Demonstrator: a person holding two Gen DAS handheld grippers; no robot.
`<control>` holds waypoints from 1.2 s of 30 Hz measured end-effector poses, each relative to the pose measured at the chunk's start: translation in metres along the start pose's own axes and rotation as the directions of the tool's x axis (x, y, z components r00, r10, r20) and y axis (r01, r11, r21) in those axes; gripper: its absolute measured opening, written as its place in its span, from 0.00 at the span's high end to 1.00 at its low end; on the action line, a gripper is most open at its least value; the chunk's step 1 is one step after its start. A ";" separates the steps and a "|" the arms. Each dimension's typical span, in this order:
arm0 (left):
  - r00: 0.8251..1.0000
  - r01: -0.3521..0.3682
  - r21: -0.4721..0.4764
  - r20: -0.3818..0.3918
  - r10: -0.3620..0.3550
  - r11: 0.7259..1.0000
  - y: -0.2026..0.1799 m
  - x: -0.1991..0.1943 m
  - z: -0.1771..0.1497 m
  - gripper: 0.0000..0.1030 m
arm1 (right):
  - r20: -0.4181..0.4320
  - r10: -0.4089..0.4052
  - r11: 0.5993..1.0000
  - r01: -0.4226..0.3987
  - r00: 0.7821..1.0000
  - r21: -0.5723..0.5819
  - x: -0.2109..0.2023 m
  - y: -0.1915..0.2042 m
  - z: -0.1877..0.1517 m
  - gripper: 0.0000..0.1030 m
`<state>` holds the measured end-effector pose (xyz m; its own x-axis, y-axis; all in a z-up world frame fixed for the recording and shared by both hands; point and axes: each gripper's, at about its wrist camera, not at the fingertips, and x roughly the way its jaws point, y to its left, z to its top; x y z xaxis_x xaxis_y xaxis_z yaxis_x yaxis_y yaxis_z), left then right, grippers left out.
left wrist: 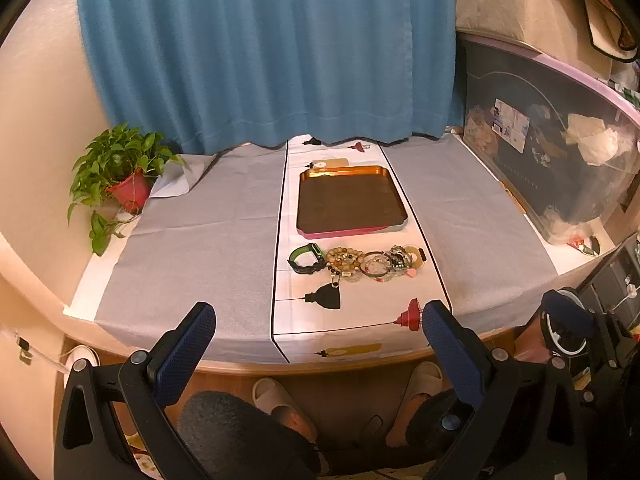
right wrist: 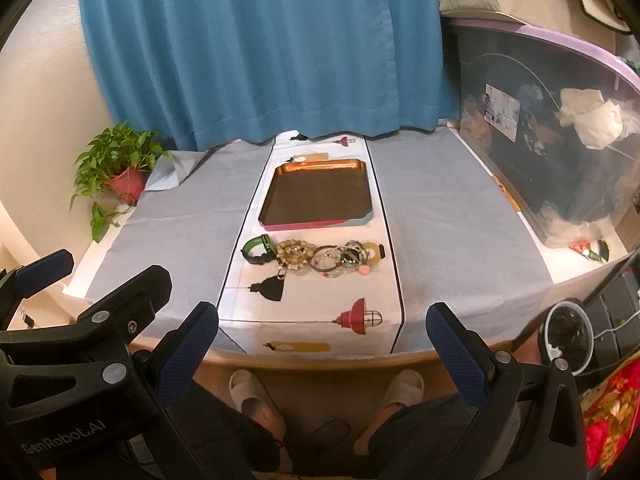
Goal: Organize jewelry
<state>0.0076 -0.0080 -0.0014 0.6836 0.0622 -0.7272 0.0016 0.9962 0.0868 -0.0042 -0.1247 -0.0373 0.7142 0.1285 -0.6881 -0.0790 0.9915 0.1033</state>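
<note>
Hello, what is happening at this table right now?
A seated person holds the left hand-held gripper and the right hand-held gripper above the near table edge, both open and holding nothing. A row of jewelry lies untouched on the patterned white table runner: a green-and-black wristwatch, a tan beaded bracelet and a pile of mixed bangles. Behind it, the orange-rimmed rectangular tray holds no jewelry yet.

Cloth-covered table: tray, green watch, clustered bracelets, potted plant, storage bin.
</note>
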 end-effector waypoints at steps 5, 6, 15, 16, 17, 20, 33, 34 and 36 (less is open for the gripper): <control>1.000 -0.012 0.003 0.002 0.012 1.000 0.003 0.002 -0.001 0.00 | 0.004 0.013 1.000 -0.013 1.000 0.002 0.001 0.003 -0.003 0.00; 1.000 -0.009 0.003 0.001 0.009 1.000 0.004 0.003 -0.002 0.00 | 0.001 0.016 1.000 -0.016 1.000 0.003 0.003 0.005 -0.003 0.00; 1.000 0.019 -0.011 -0.005 -0.019 1.000 0.008 0.011 -0.003 0.00 | -0.010 0.005 1.000 -0.005 1.000 -0.001 0.009 0.013 -0.005 0.00; 1.000 0.022 -0.015 -0.006 -0.022 1.000 0.010 0.012 -0.002 0.00 | -0.011 0.003 1.000 -0.003 1.000 -0.002 0.009 0.012 -0.005 0.00; 1.000 0.024 -0.017 -0.005 -0.024 1.000 0.011 0.013 -0.003 0.00 | -0.015 -0.001 1.000 0.001 1.000 -0.002 0.010 0.014 -0.004 0.00; 1.000 0.026 -0.018 -0.003 -0.026 0.999 0.014 0.015 -0.007 0.01 | -0.007 -0.004 1.000 0.004 1.000 -0.011 0.010 0.018 -0.005 0.00; 0.972 0.208 -0.028 -0.103 -0.210 0.978 0.017 0.087 -0.034 0.01 | -0.023 0.117 0.993 -0.117 0.993 -0.005 0.065 -0.003 -0.038 0.00; 0.967 0.223 -0.046 -0.120 -0.227 0.974 0.020 0.103 -0.038 0.01 | -0.030 0.135 0.991 -0.135 0.990 0.000 0.076 -0.008 -0.043 0.00; 0.962 0.240 -0.085 -0.113 -0.248 0.967 0.026 0.124 -0.044 0.01 | -0.020 0.151 0.989 -0.151 0.988 0.012 0.094 -0.020 -0.049 0.00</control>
<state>0.0604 0.0284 -0.1198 0.5747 -0.1807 -0.7982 0.1030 0.9835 -0.1485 0.0309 -0.1313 -0.1392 0.6800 0.2770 -0.6788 -0.1772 0.9605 0.2145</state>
